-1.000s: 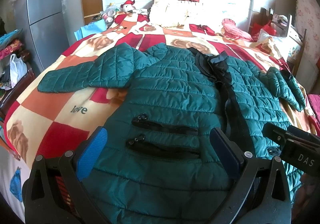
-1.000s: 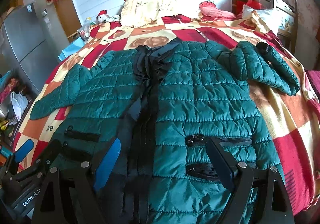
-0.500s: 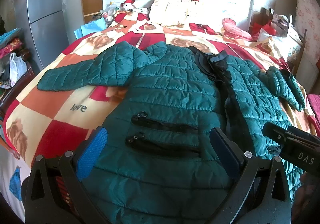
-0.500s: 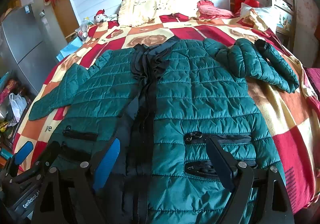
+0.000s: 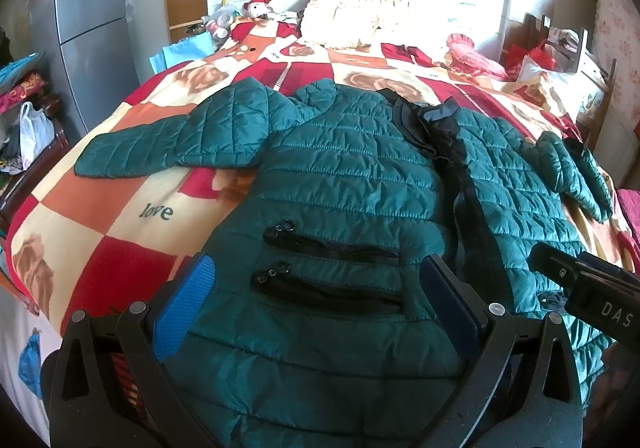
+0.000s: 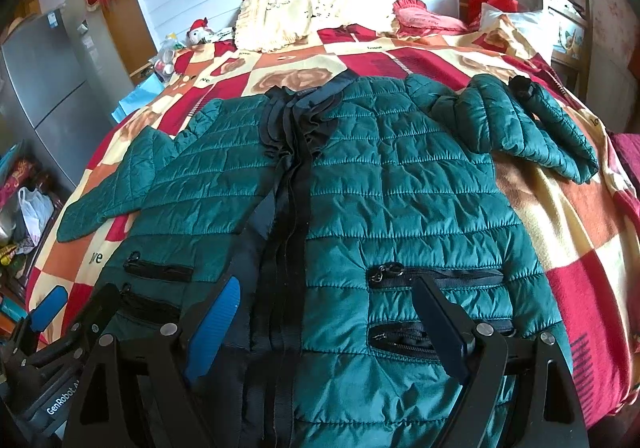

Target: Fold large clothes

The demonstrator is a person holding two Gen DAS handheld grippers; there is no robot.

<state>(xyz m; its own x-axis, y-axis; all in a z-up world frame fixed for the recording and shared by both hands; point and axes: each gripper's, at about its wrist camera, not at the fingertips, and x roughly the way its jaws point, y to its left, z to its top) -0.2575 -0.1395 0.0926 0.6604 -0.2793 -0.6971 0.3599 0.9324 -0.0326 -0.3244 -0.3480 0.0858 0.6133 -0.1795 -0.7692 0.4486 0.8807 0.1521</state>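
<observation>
**Two open grippers over a spread jacket**

Both tools hang above the hem of the teal quilted puffer jacket (image 6: 400,184), which lies front-up and flat on the red, orange and cream checked blanket (image 5: 120,216). The left gripper (image 5: 320,308) has its jaws spread wide over the jacket's two black zip pockets (image 5: 332,268), holding nothing. The right gripper (image 6: 332,324) is likewise gaping, empty, just beside the jacket's black front placket (image 6: 288,208). One sleeve (image 5: 172,140) stretches out from the jacket; the other sleeve (image 6: 532,124) lies bent. A cream frilled pillow (image 6: 280,20) sits beyond the jacket's collar.
</observation>
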